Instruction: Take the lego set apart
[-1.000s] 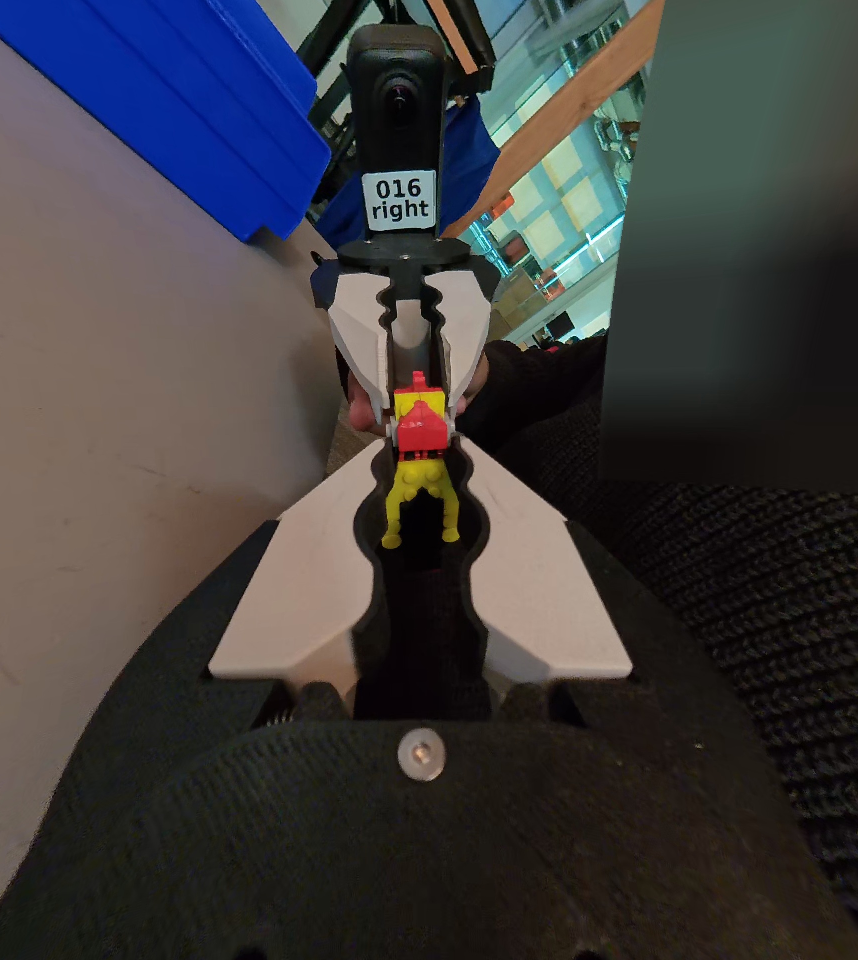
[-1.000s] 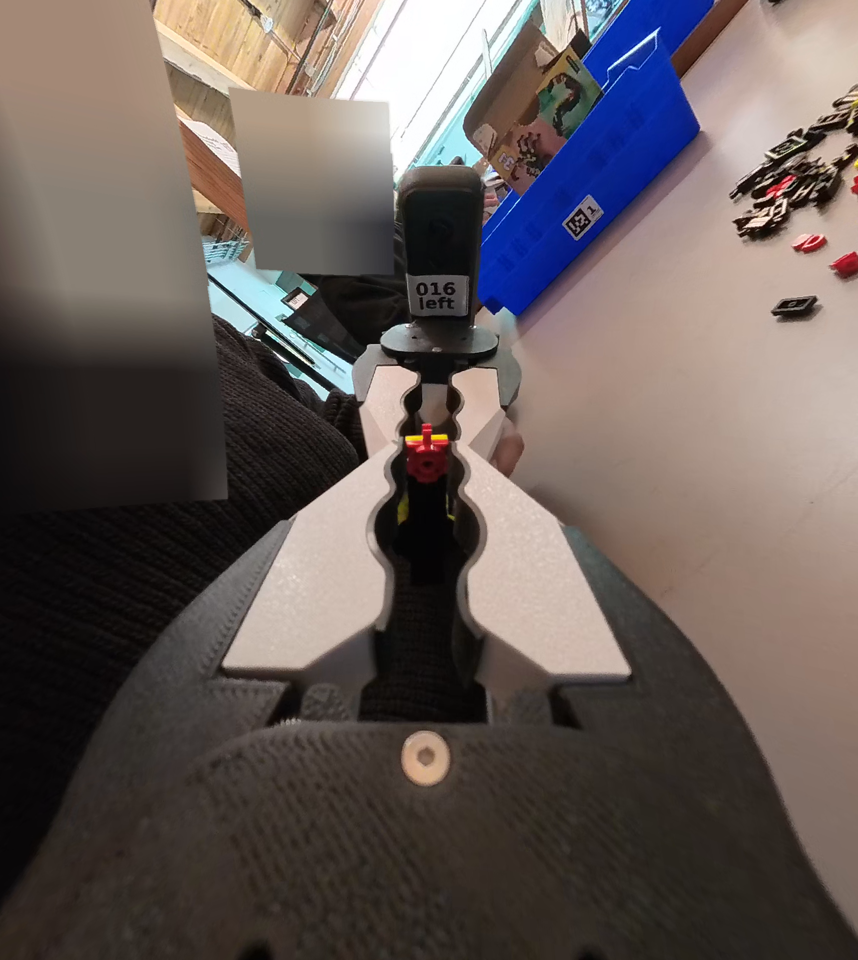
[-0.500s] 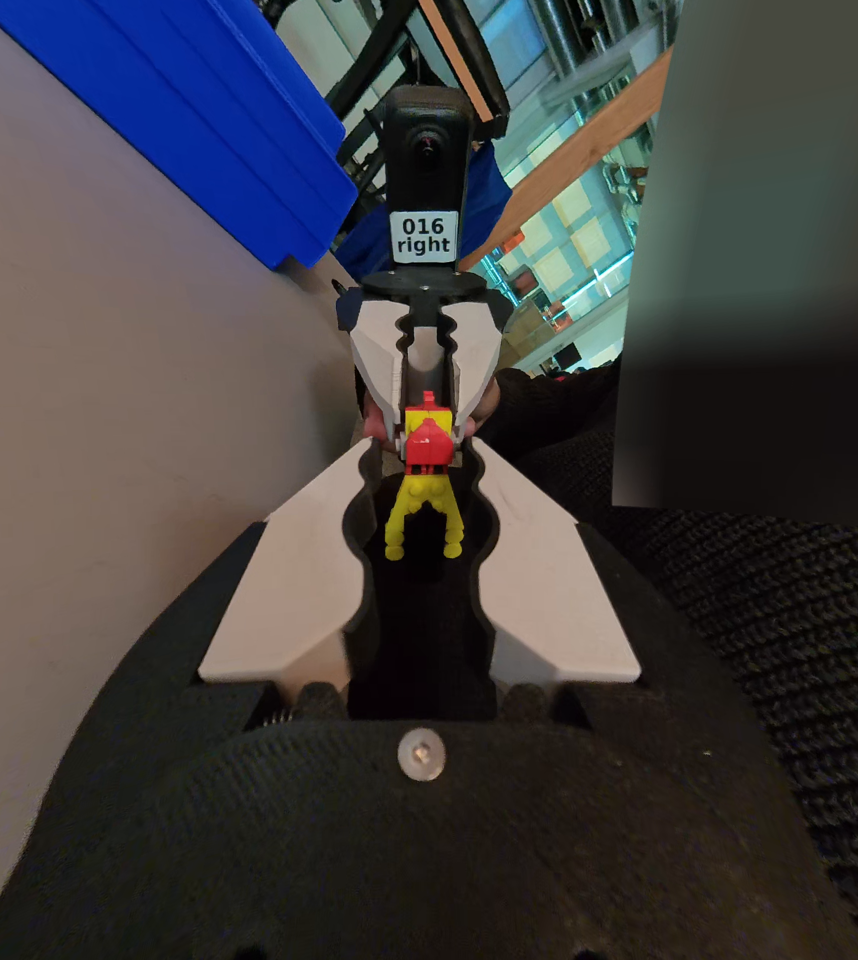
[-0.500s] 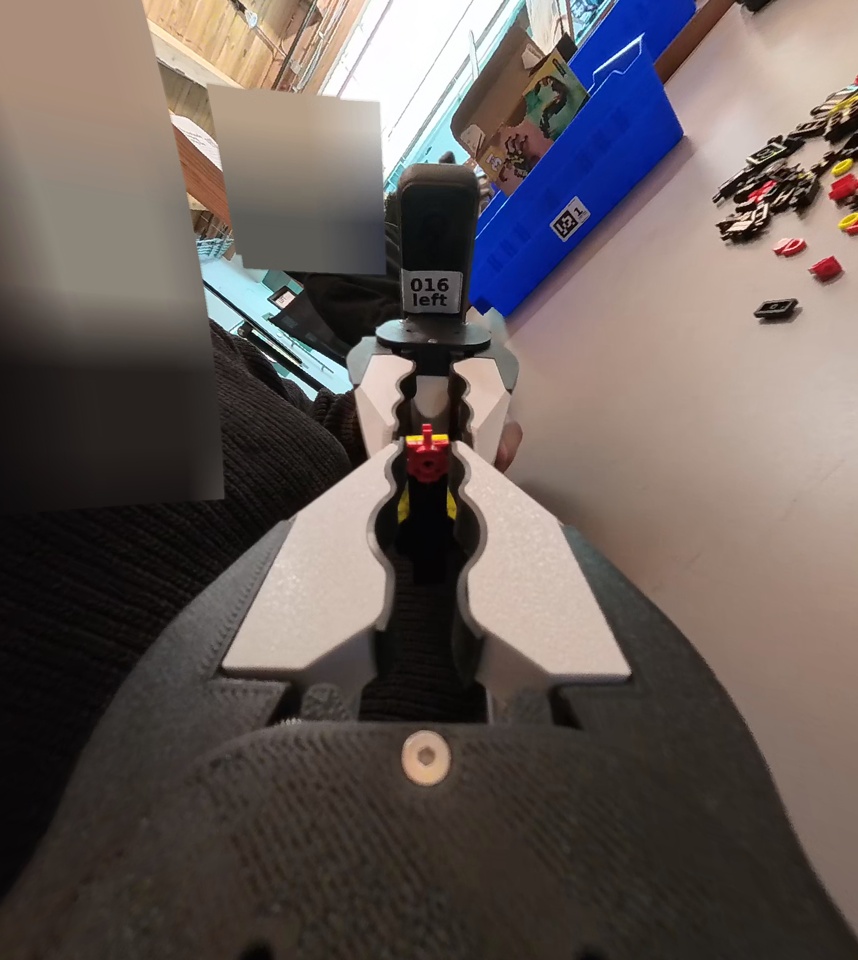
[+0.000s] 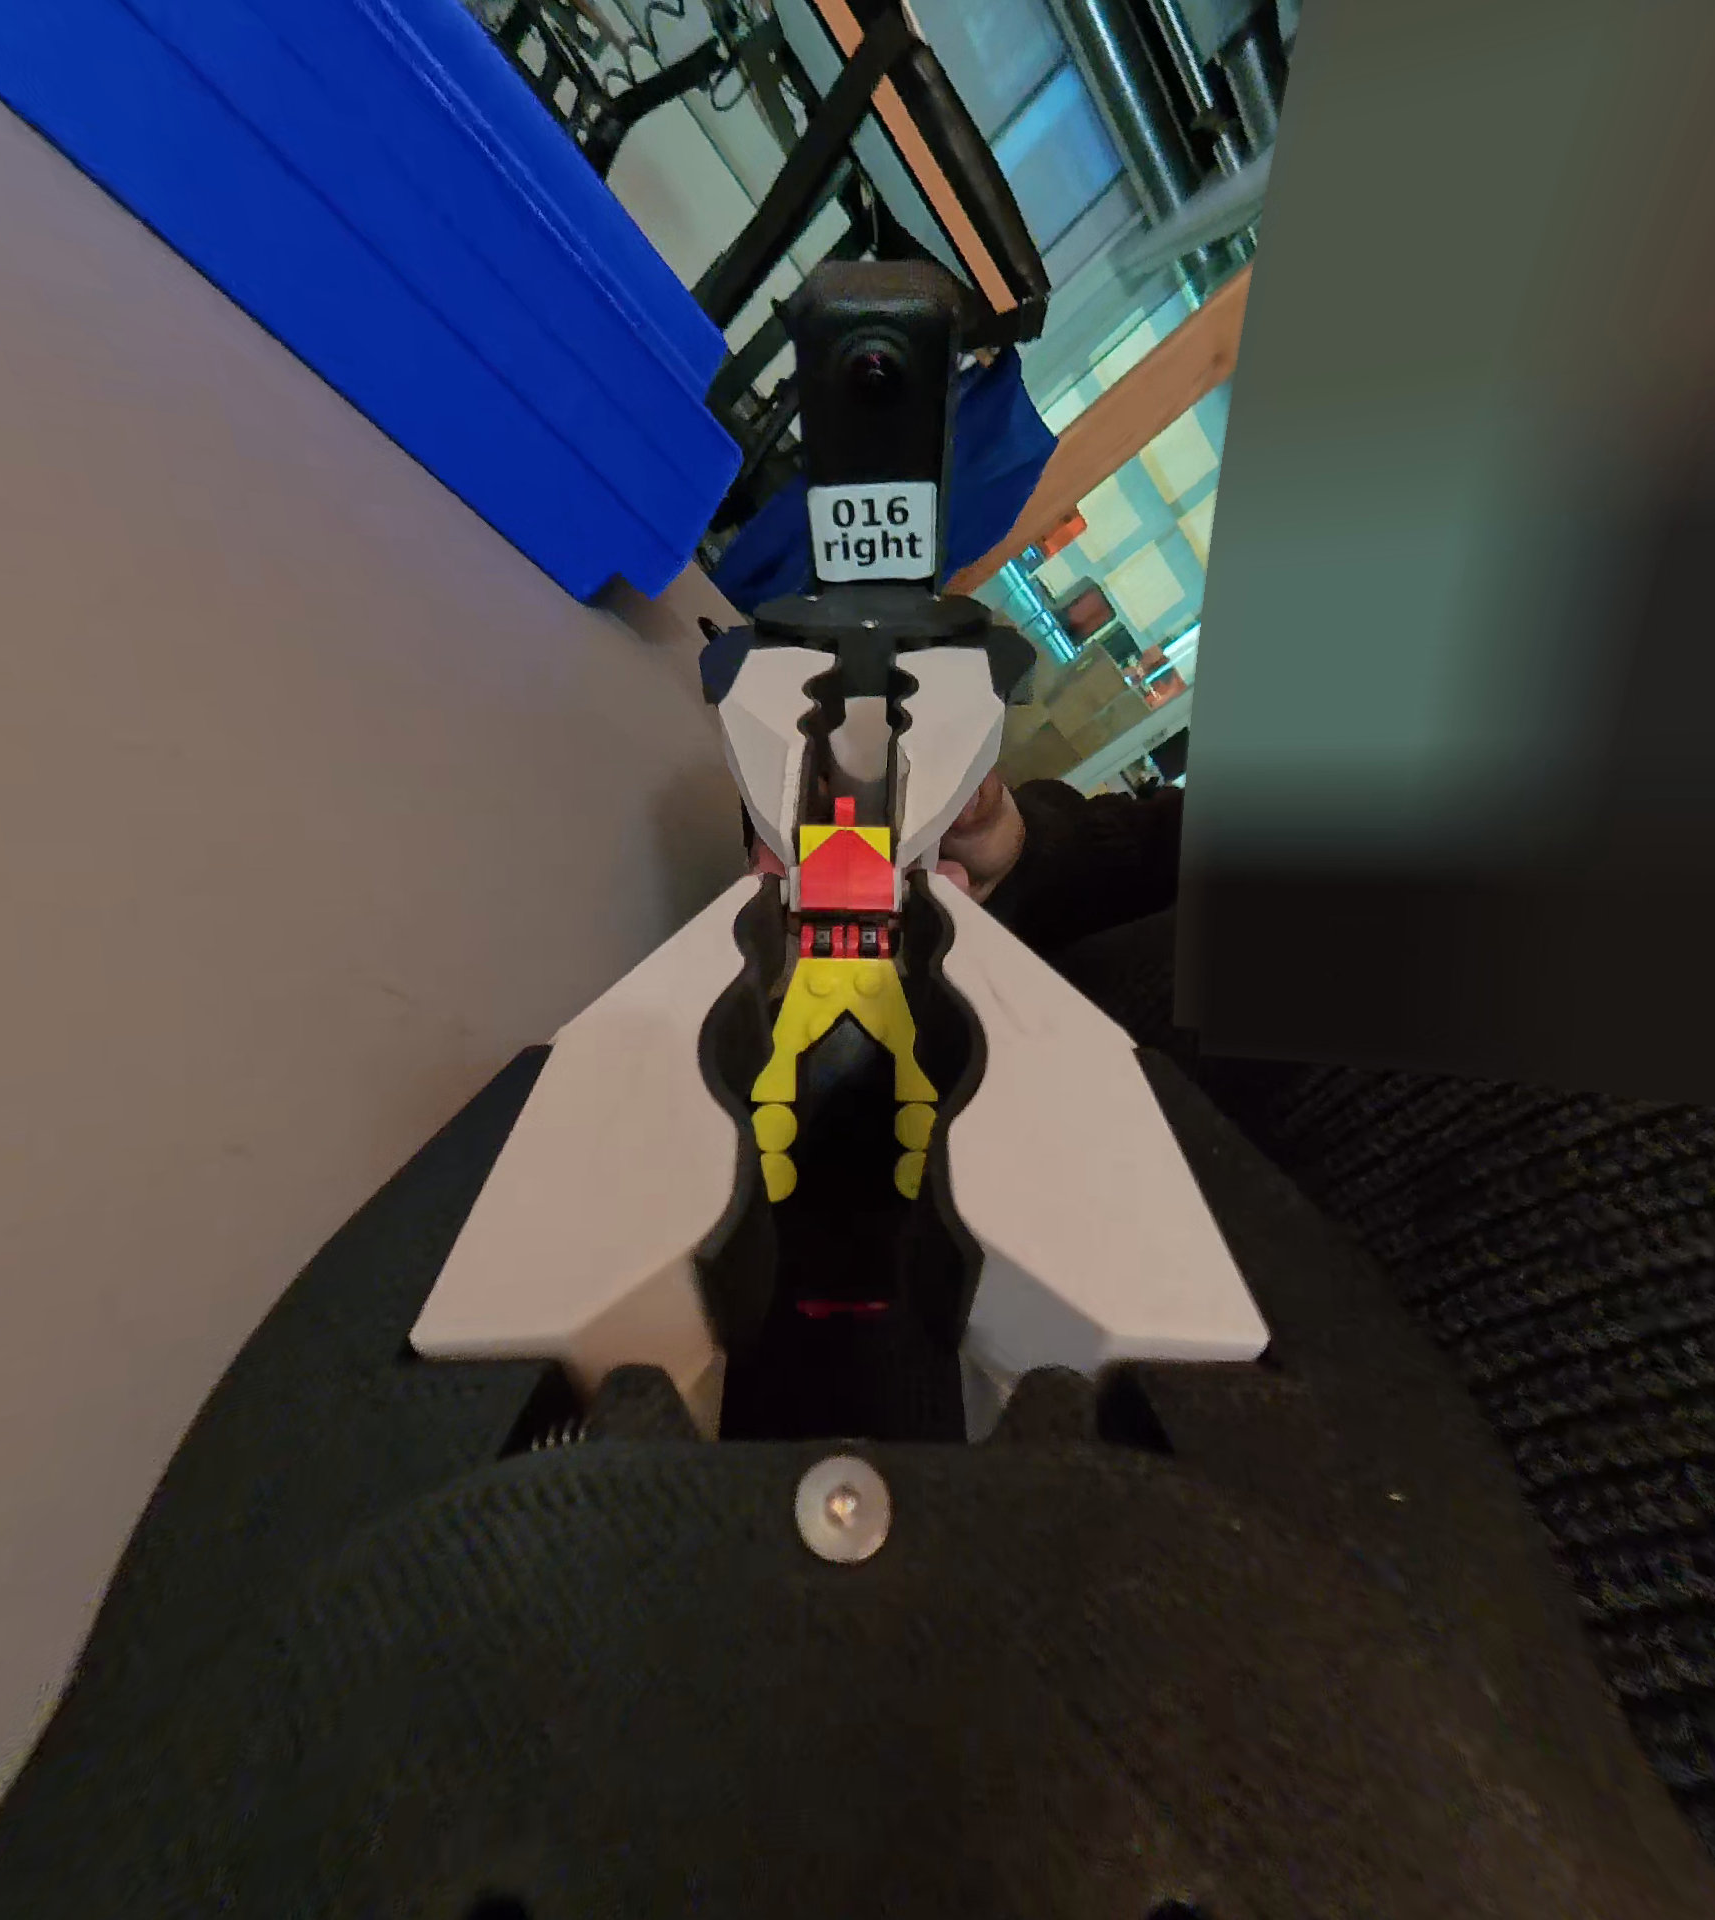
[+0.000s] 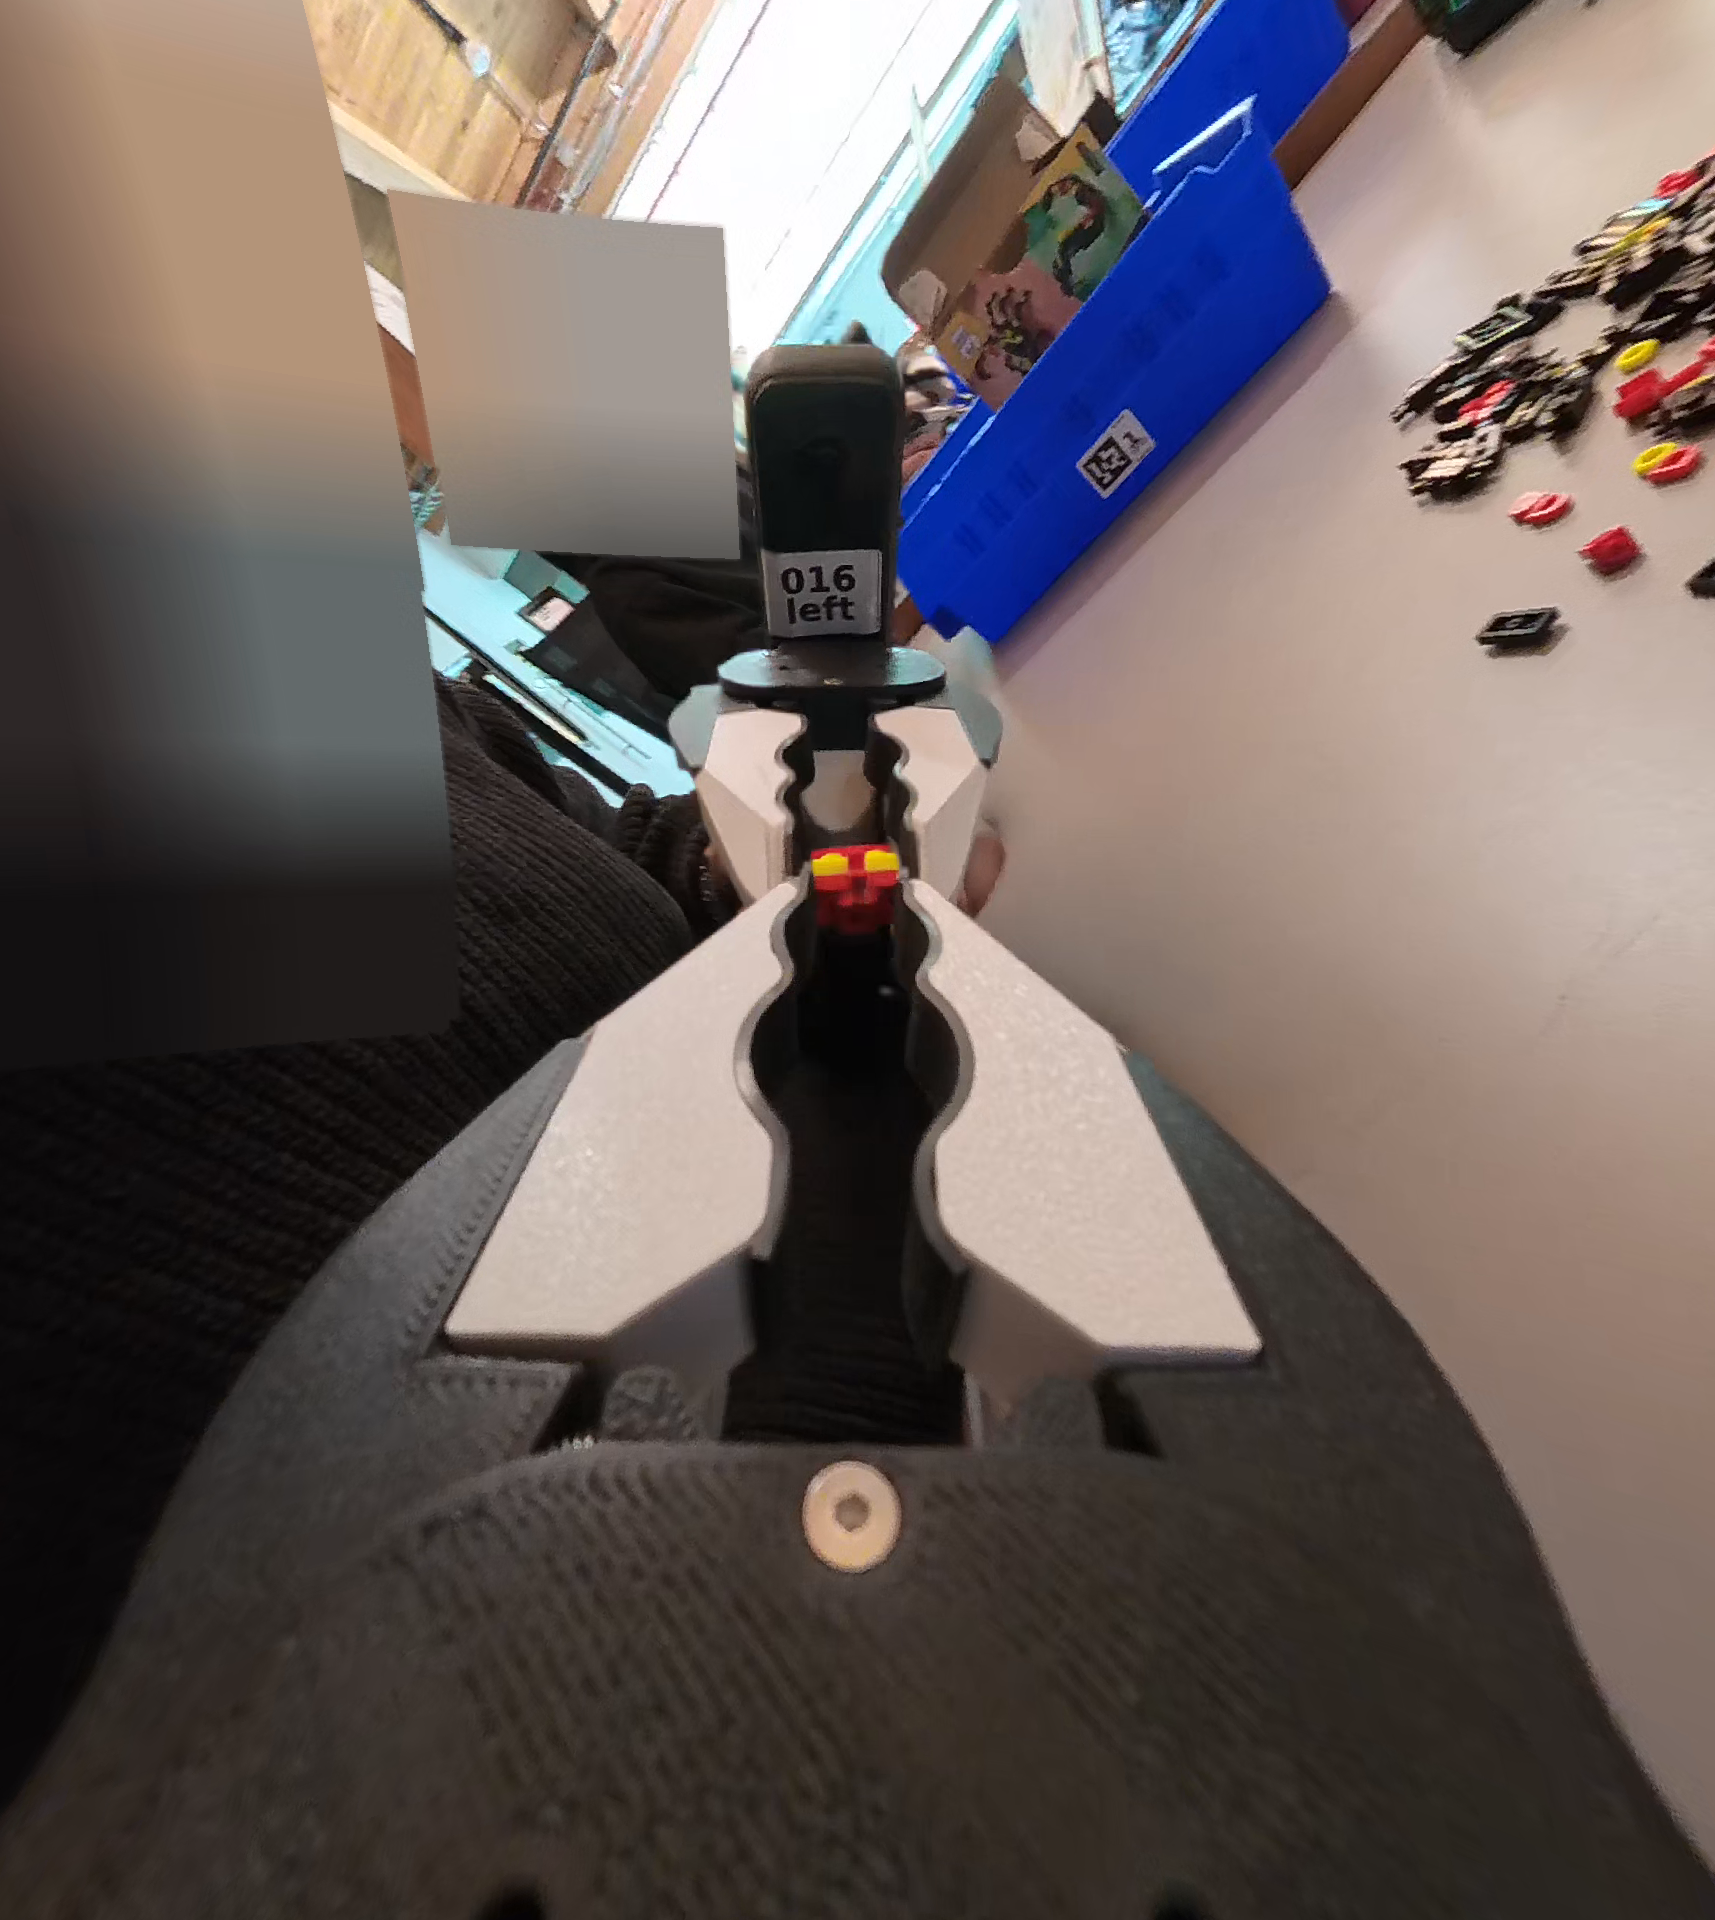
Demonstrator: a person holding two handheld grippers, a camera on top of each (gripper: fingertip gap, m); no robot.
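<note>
A small lego assembly is held in the air between my two grippers, which meet tip to tip. In the left wrist view it shows a yellow forked piece [image 5: 842, 1039], a red and black middle [image 5: 845, 940] and a red slope on yellow [image 5: 845, 860]. My left gripper [image 5: 845, 914] is shut on the middle, with the fork lying back between its fingers. My right gripper [image 5: 845, 868] is shut on the red and yellow end. In the right wrist view that end [image 6: 853, 883] sits at my right gripper's tips [image 6: 853, 904], with the left gripper [image 6: 837, 857] just beyond.
A blue bin [image 6: 1123, 416] stands on the pale table [image 6: 1352, 935], with a cardboard box [image 6: 1019, 239] in it; it also shows in the left wrist view [image 5: 365, 260]. Several loose black, red and yellow lego parts [image 6: 1663, 332] lie at the far right. A person's black knit sleeve [image 5: 1559, 1299] is close by. My two grippers' fingertips are within a few centimetres of each other.
Both grippers have kept their hold and tilted together, so the background has shifted. The yellow fork now lies flatter and reaches further back between the left fingers.
</note>
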